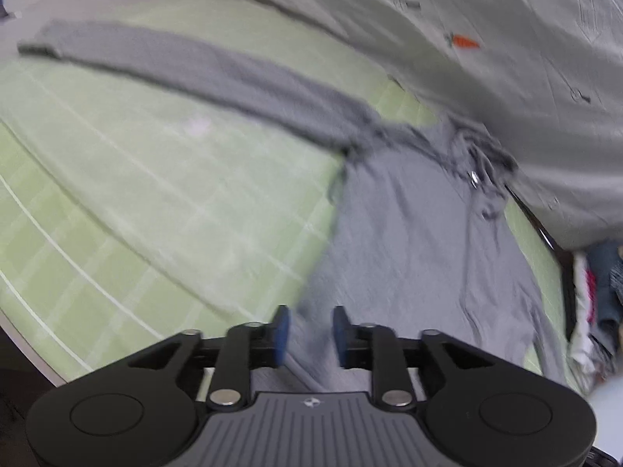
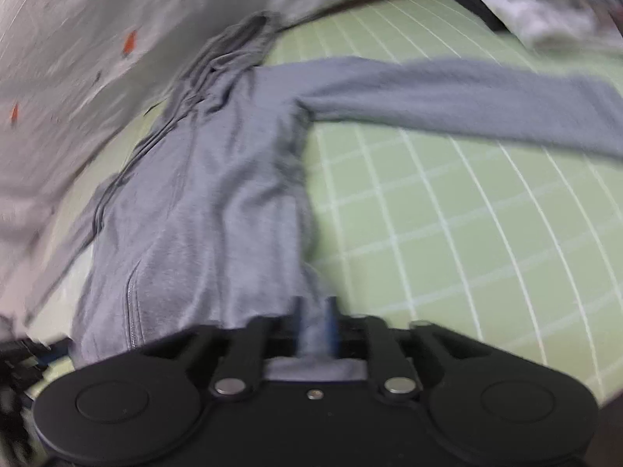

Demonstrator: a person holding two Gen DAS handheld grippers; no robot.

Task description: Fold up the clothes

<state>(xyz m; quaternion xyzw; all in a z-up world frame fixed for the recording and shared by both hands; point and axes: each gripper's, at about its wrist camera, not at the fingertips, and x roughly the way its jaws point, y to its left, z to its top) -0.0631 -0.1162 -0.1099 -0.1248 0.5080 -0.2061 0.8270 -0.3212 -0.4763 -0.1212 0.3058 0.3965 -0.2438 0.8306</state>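
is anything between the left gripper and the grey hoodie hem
Nothing visible. The left gripper hangs with its jaws apart right over the grey hoodie, bare fabric showing in the gap. The green checked sheet beside it is bare; the pale quilt lies further back.

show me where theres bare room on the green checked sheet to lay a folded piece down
Left wrist view: bare green checked sheet between the grey sleeve and the near bed edge, left of the jacket body. Right wrist view: another open patch below the other sleeve. Crowded along the pale quilt and clothes pile.
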